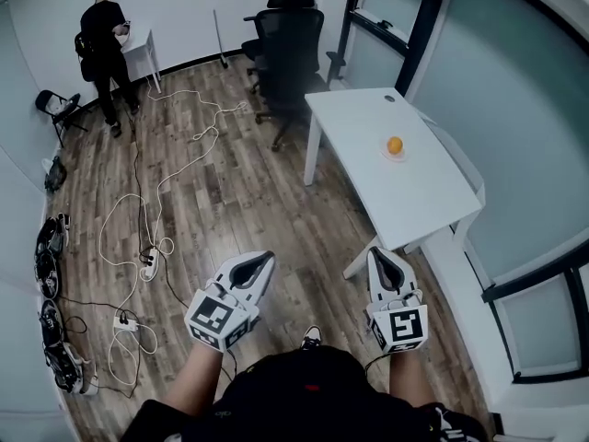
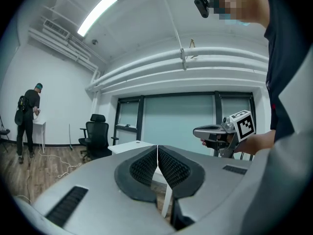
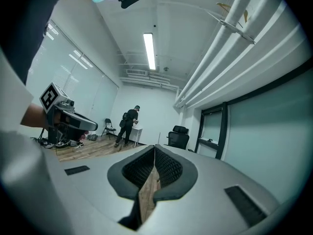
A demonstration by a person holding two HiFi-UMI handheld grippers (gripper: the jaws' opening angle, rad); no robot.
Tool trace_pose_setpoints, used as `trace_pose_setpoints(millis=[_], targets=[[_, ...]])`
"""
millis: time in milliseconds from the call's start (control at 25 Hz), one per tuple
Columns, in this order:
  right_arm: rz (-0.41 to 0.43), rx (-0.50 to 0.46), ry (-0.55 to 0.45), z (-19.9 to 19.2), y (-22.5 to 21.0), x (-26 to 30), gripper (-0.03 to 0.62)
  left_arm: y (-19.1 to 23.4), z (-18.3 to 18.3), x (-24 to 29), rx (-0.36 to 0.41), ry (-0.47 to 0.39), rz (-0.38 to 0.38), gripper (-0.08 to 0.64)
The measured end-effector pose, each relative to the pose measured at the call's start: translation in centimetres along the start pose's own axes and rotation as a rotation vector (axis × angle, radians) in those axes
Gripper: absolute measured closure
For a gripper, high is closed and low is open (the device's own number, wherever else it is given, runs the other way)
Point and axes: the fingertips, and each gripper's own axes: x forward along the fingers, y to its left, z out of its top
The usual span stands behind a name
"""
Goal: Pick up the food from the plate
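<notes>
An orange round piece of food (image 1: 395,145) lies on a small white plate (image 1: 394,155) on the white table (image 1: 386,191), near its far right side. Both grippers are held low over the wood floor, well short of the table. My left gripper (image 1: 261,263) is shut with nothing between its jaws, and its toothed pads (image 2: 146,165) meet tip to tip. My right gripper (image 1: 386,256) is also shut and empty, just left of the table's near corner. Its pads (image 3: 166,168) touch along their length. Neither gripper view shows the food.
Two black office chairs (image 1: 287,35) stand at the table's far end. White cables and power strips (image 1: 147,238) trail across the floor to the left. A person in black (image 1: 103,40) stands by a small white desk (image 1: 140,52). Gear (image 1: 48,256) lines the left wall.
</notes>
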Motion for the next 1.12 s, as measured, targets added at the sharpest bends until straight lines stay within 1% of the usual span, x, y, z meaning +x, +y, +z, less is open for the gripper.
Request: trace_pose_setpoints(millis=[240, 440, 600, 720, 880, 1040, 1120], targets=[[-0.025, 0.033, 0.028, -3.1, -7.6, 2.8, 0.568, -0.3, -0.1, 8.4, 0.01, 0.032, -0.018, 0.537], [-0.022, 0.072, 0.067, -6.5, -13.6, 4.3, 0.568, -0.8, 0.0, 14.5, 0.006, 0.055, -0.007, 0.537], [-0.017, 0.101, 0.075, -8.1, -15.5, 5.9, 0.568, 0.2, -0.6, 17.1, 0.0, 0.076, 0.007, 0.537], [-0.021, 0.11, 0.083, -9.1, -16.7, 6.8, 0.568, 0.6, -0.8, 19.1, -0.004, 0.082, -0.004, 0.537], [-0.05, 0.107, 0.099, -9.9, -18.0, 8.2, 0.568, 1.9, -1.0, 21.6, -0.006, 0.082, -0.041, 0.537], [-0.108, 0.113, 0.127, -11.5, -20.6, 10.3, 0.568, 3.9, -1.7, 25.4, -0.024, 0.08, -0.094, 0.537], [-0.133, 0.11, 0.142, -11.7, -21.6, 12.0, 0.568, 5.5, -1.4, 27.4, -0.031, 0.078, -0.119, 0.537]])
